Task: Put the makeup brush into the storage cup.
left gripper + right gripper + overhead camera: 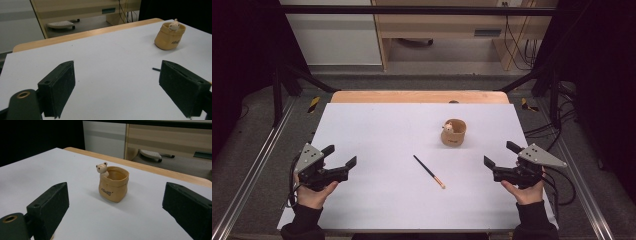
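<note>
Centrally on the white bench: thin brush; bear pot toward far right edge. Left tool and right tool both spread, empty.

One tan bear pot; one black stick; one white table; two claws.

A cup is set on the desk right of centre, with a stick laid nearer and slightly left of it.

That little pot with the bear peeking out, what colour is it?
The pot is tan, with a paler cream bear at its rim; clearest in the right gripper view.
</note>
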Motion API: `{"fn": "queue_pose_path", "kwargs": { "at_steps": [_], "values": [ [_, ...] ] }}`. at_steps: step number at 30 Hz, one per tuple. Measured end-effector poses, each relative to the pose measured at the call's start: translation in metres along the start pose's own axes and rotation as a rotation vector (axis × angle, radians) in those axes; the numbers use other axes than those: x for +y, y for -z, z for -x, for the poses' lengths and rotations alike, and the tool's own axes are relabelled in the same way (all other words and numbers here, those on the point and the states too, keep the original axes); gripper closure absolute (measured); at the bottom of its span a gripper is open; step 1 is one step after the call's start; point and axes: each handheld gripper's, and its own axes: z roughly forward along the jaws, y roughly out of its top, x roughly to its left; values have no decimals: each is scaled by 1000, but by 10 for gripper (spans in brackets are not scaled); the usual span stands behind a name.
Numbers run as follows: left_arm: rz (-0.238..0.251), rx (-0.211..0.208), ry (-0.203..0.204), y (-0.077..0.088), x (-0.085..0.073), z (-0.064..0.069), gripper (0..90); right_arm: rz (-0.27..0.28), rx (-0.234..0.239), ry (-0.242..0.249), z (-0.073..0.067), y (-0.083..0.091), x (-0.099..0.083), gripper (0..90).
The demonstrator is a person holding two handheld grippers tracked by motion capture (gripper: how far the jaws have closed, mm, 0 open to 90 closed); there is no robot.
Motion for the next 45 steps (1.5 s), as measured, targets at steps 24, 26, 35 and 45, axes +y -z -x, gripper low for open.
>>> {"fn": "queue_pose_path", "kwargs": {
  "at_steps": [24, 26, 35, 45],
  "values": [
    [-65, 36, -22, -4, -10, 0, 137, -293, 79, 116, -53, -42, 46, 170],
    [-68, 38, -19, -5, -11, -1, 138, -302, 82, 121, -55, -45, 47, 176],
    [-96, 50, -32, -8, -15, -1, 138, -426, 113, 151, -74, -82, 50, 205],
    [-106, 49, -44, -9, -16, 0, 141, -551, 139, 175, -85, -110, 42, 272]
  ]
}}
